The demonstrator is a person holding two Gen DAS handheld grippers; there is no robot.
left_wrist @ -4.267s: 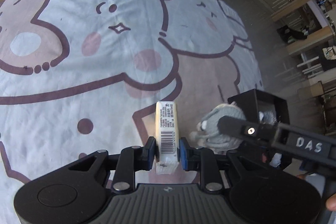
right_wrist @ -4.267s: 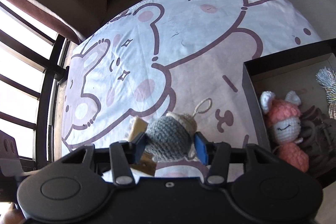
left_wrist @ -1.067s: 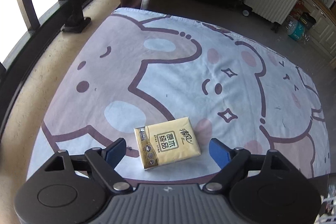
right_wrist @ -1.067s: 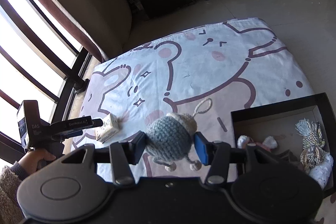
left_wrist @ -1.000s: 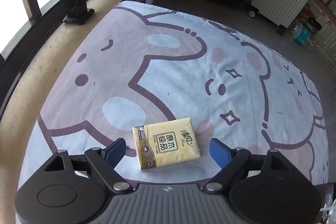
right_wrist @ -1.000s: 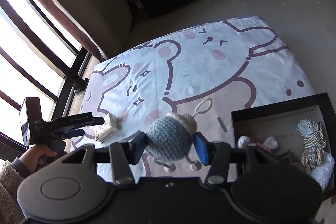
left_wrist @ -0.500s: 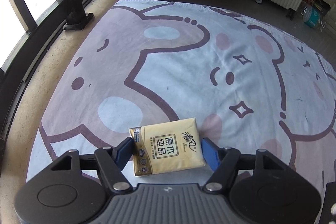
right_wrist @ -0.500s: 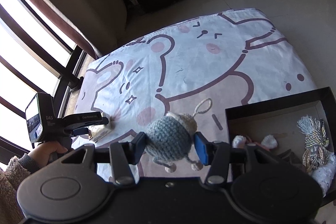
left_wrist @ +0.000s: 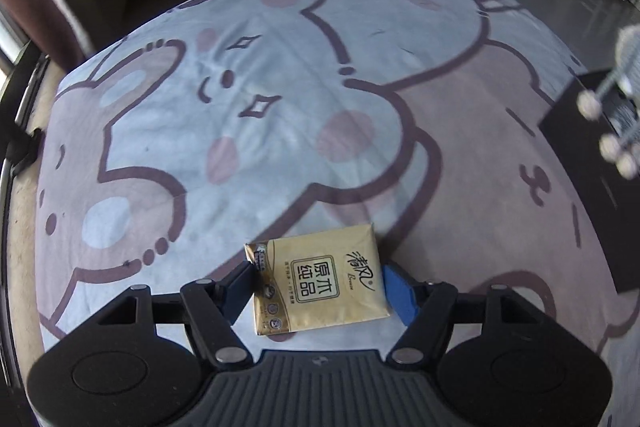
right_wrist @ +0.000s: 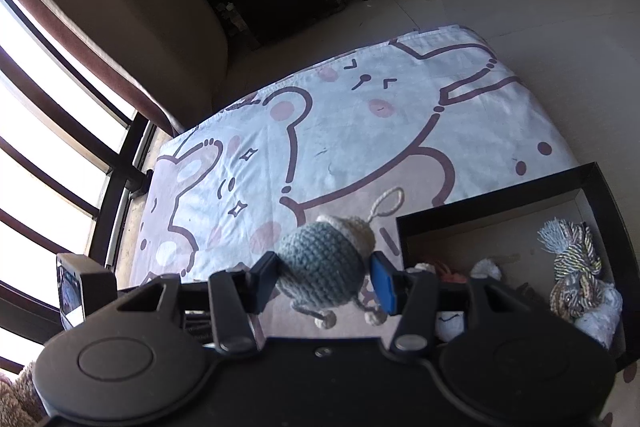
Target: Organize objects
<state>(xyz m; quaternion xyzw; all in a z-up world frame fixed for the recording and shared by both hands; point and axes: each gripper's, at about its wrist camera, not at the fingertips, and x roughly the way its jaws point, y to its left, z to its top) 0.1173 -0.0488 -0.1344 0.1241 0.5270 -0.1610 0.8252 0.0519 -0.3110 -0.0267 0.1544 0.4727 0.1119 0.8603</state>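
Your left gripper (left_wrist: 318, 289) pinches the flat yellow tissue packet (left_wrist: 320, 285) between both pads, lifted above the cartoon-print sheet (left_wrist: 280, 107). Your right gripper (right_wrist: 324, 283) clamps the grey-blue crocheted doll (right_wrist: 322, 267), with the black open box (right_wrist: 500, 211) beyond its right finger.

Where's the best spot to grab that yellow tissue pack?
Grip the tissue pack across its two short ends, coming from above. It lies flat on the bear blanket, wide face up, so those ends are the reachable sides. The left gripper already straddles them.
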